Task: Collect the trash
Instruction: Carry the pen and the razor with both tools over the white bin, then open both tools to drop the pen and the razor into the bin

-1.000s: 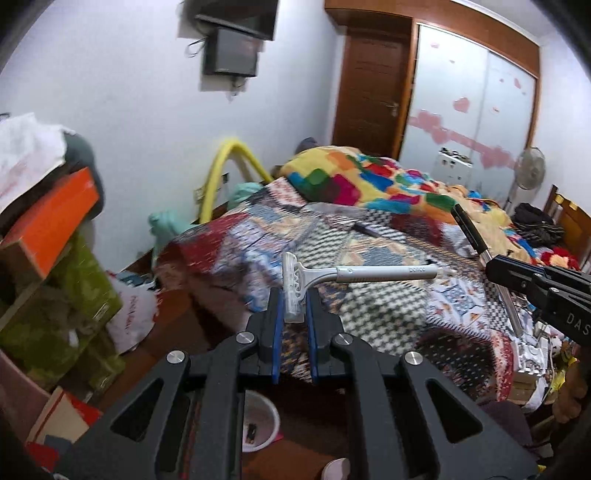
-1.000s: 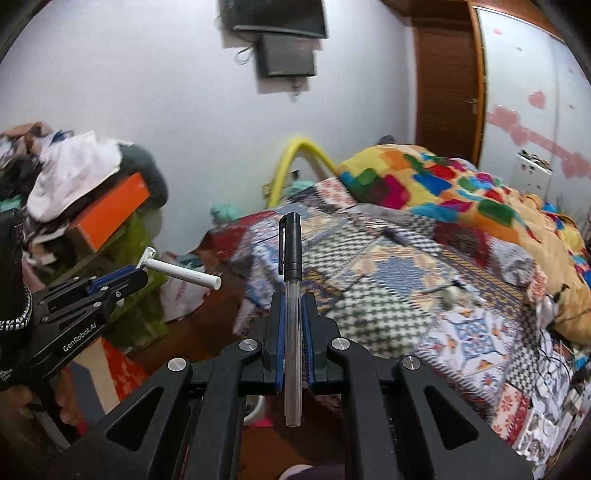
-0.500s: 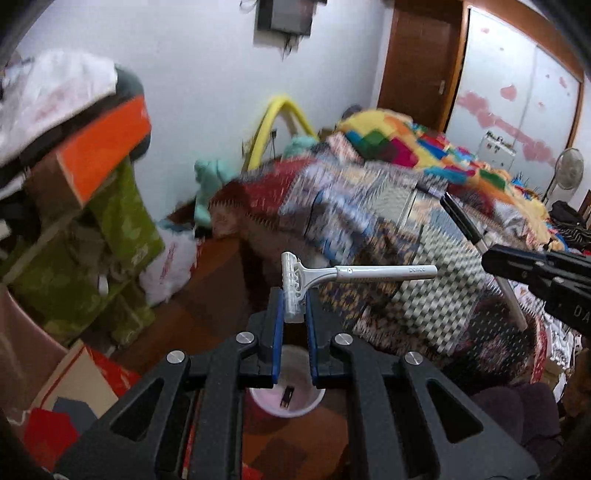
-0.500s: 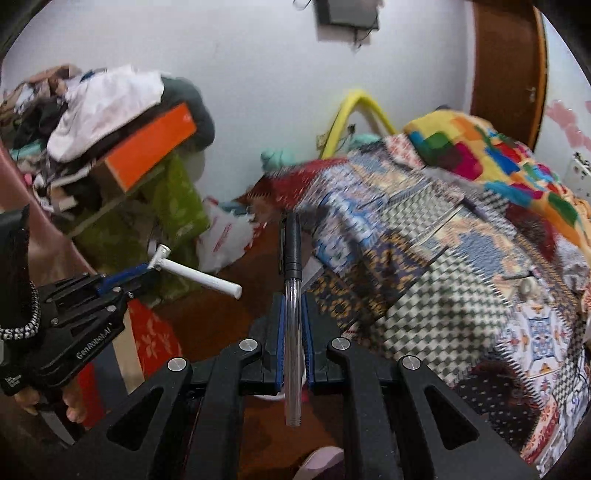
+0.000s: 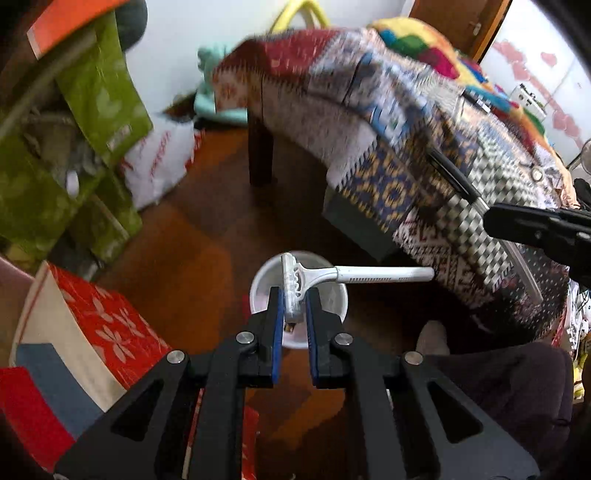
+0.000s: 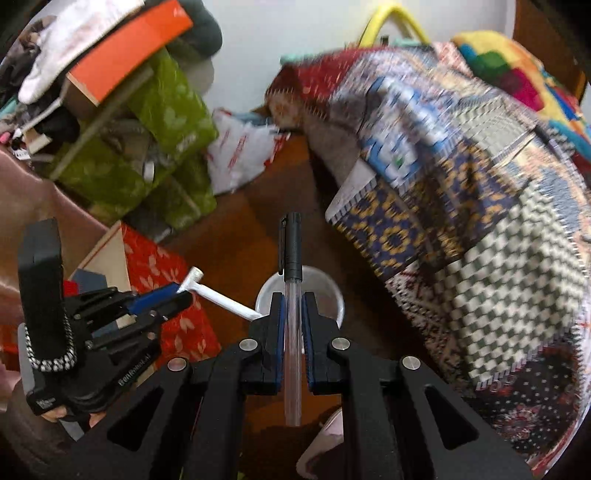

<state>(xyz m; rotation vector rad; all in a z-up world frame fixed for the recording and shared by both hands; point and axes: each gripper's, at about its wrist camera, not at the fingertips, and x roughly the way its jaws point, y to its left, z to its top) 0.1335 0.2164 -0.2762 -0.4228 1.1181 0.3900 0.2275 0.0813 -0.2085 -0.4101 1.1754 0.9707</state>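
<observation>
Razor (image 5: 295, 291) handle pointing right, pen (image 6: 291, 295) forward

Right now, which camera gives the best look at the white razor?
The left wrist view. There the razor is centred, its head clamped by the left gripper and its whole handle stretching right above the white bin. The right wrist view shows it small at the left, its handle end hidden behind the right gripper.

You're in a cluttered home bedroom. At two o'clock a bed (image 5: 436, 140) lies under a patchwork quilt (image 6: 461, 177) and a bright blanket (image 5: 413, 40). At ten o'clock clothes (image 6: 70, 40) and boxes (image 6: 125, 48) pile up. A wooden door (image 5: 458, 22) stands at one o'clock.
</observation>
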